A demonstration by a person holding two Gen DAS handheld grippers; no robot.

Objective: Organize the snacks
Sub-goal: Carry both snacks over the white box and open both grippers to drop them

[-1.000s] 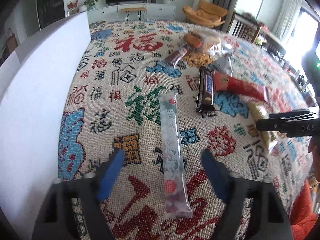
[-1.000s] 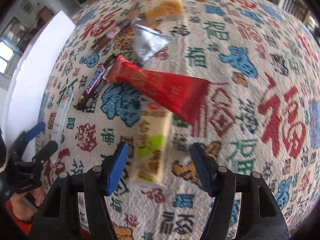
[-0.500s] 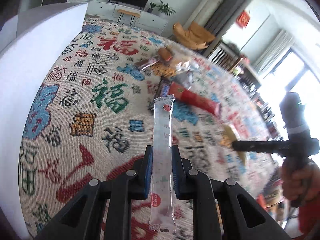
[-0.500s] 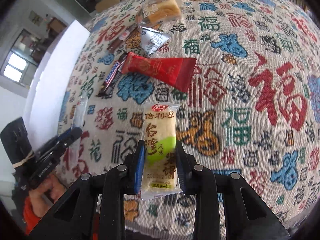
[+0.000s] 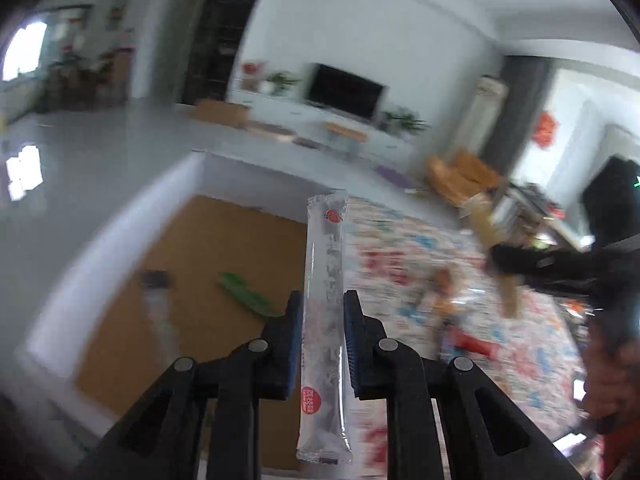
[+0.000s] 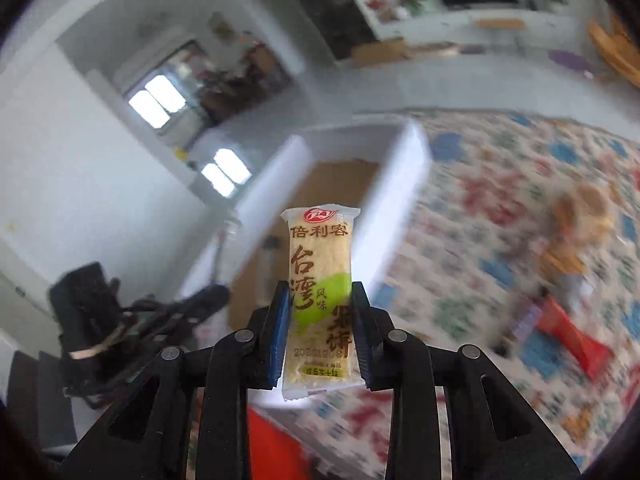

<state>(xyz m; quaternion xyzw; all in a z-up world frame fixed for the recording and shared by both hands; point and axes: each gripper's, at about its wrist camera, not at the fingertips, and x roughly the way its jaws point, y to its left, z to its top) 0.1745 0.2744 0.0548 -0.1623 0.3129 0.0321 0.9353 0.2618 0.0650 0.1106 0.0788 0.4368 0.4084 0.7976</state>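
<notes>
Left tool (image 5: 320, 322): I find its blue pads (image 5: 294, 340) pressed against both sides of a long clear snack stick (image 5: 324, 320), which stands upright between them with its red-dotted top end well above the fingertips and its lower seal hanging below them; the jaws are easing slightly apart at this moment, yet the stick is between them and clear of the desk. Right tool (image 6: 318, 318): I find it clamped on a yellow-and-green wrapped rice cracker (image 6: 320, 296), gripped at its lower half, printed face toward the camera, also lifted clear. Beyond the left tool I see a white-walled box (image 5: 120, 224) with a brown cardboard floor; on that floor lie a green packet (image 5: 246, 300) and, to its left, a clear packet with a dark end (image 5: 158, 300), the two apart from each other. In the right wrist view the same box (image 6: 400, 184) sits just behind the cracker, beside the patterned cloth (image 6: 500, 216) that covers the desk. On the cloth I can make out a red wrapper (image 6: 572, 336) and a bagged pastry (image 6: 584, 208), both blurred; other snacks near them are too smeared to identify. From the left wrist view, the right tool (image 5: 500, 258) appears at the right edge with the cracker hanging from it, and a hand (image 5: 608, 376) below.
</notes>
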